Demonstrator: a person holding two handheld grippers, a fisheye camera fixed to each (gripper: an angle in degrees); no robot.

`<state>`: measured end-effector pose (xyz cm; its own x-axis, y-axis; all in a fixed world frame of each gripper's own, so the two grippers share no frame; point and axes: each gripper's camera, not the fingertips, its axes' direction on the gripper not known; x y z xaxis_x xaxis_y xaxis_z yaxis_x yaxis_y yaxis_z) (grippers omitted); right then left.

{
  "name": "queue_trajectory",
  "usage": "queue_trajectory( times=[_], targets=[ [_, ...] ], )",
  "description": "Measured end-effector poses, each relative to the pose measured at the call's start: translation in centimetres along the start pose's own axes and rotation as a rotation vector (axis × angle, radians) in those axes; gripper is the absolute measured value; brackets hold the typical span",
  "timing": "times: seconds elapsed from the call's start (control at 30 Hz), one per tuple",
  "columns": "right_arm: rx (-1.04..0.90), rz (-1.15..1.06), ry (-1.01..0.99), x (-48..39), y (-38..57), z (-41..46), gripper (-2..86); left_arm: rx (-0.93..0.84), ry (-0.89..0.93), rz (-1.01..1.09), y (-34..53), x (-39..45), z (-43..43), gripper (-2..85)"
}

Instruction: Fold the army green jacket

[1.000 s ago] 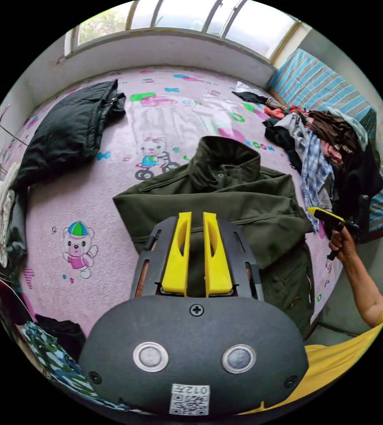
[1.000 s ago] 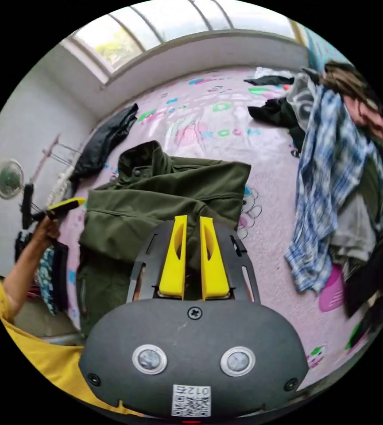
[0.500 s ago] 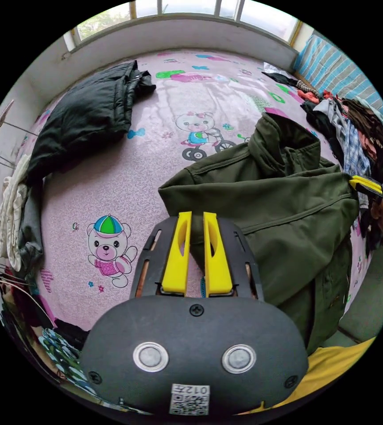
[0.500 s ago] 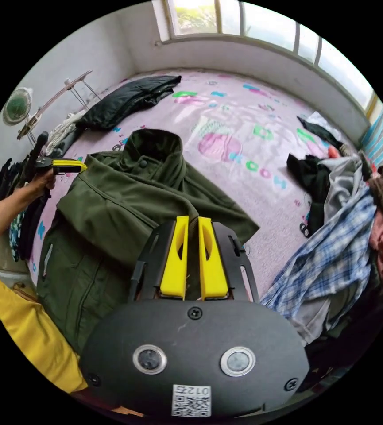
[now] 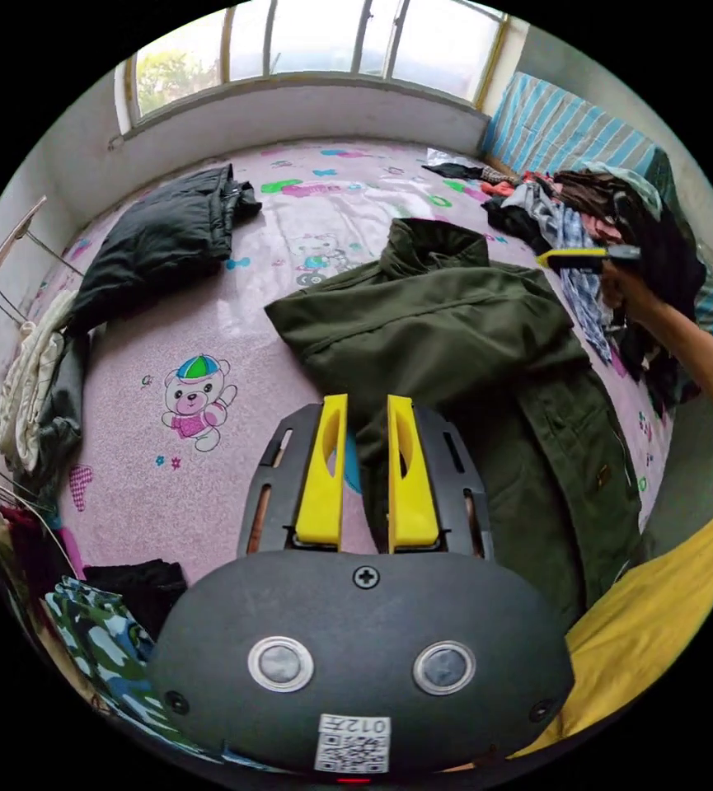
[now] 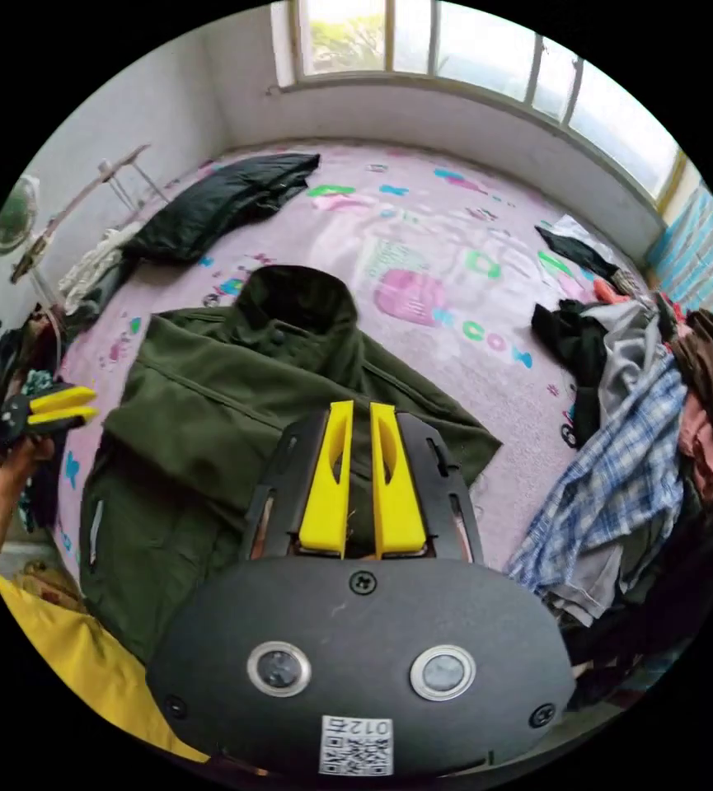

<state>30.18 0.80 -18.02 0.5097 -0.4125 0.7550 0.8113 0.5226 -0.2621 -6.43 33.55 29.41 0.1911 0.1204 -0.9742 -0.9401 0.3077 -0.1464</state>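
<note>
Released since 0.5 s: one green jacket (image 5: 463,346) flat on bed (image 5: 224,346); two hand-held grippers (image 5: 356,474) (image 6: 360,478) slightly parted

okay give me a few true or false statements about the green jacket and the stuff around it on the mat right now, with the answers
1. The army green jacket lies on the pink mat. True.
2. A black jacket lies apart from it, nearer the window. True.
3. The left gripper is clamped on a blue plaid shirt. False: its jaws stand apart over the green jacket's edge.
4. The jacket's collar points away from the window. False: the collar lies toward it.
</note>
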Motion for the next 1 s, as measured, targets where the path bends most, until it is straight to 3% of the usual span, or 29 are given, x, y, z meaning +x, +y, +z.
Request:
queue_trajectory(
  times=[0.2,0.37,0.6,0.77,1.0],
  targets=[
    [-0.012,-0.154,-0.36,-8.8,-5.5,1.2,0.9,-0.047,-0.192,0.101,3.4,4.0,2.8,6.1],
    [-0.14,-0.263,-0.451,-15.2,-11.1,5.3,0.3,0.018,-0.341,0.132,5.5,6.6,3.2,4.4],
    [-0.276,-0.268,-0.241,-18.7,-14.6,12.9,-0.1,0.054,-0.507,0.264,8.6,9.3,5.0,1.2],
    [-0.26,-0.142,-0.292,-16.8,-15.0,14.7,-0.1,0.054,-0.595,0.362,11.0,10.7,6.3,0.1],
    [-0.226,-0.181,-0.229,-16.2,-14.0,15.1,-0.2,0.025,-0.704,0.488,12.7,11.7,7.9,-0.2]
  ],
)
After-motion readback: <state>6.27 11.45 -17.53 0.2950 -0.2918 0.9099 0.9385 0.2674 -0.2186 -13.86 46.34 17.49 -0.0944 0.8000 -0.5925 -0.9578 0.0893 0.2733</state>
